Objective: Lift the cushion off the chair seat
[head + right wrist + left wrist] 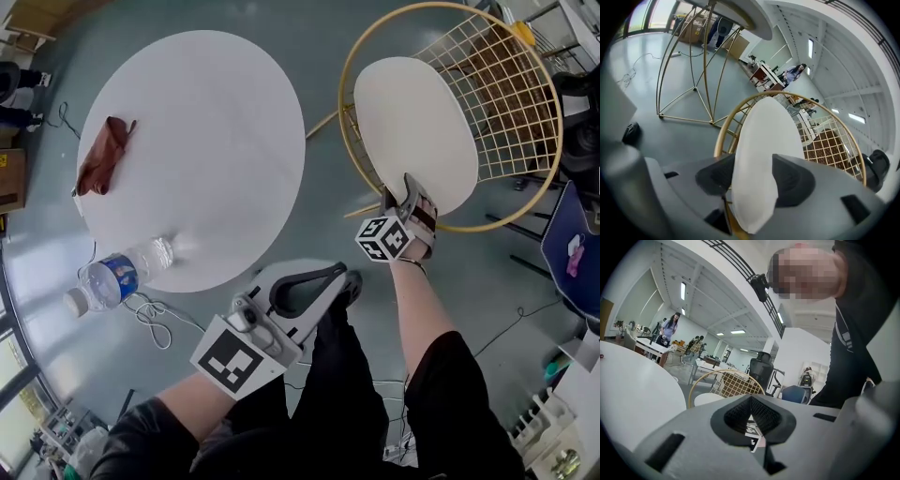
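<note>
The white cushion (412, 131) lies on the seat of the gold wire chair (511, 89), right of the table. My right gripper (412, 199) sits at the cushion's near edge, tilted downward. In the right gripper view the cushion's edge (761, 140) fills the space between the two dark pads (792, 180) of the right gripper (754, 176), whose jaws stand wide, so I read it as open around the edge. My left gripper (345, 279) hangs near my legs, away from the chair, with its tips together. In the left gripper view its pads (764, 414) meet, and the chair (733, 383) shows far behind.
A round white table (197, 141) stands left of the chair, bearing a brown cloth (101, 155) and a lying water bottle (117, 278) at its near edge. A white cable (150, 314) loops on the floor. A blue chair (572, 244) stands at the right. The table's gold legs (693, 70) rise beyond the cushion.
</note>
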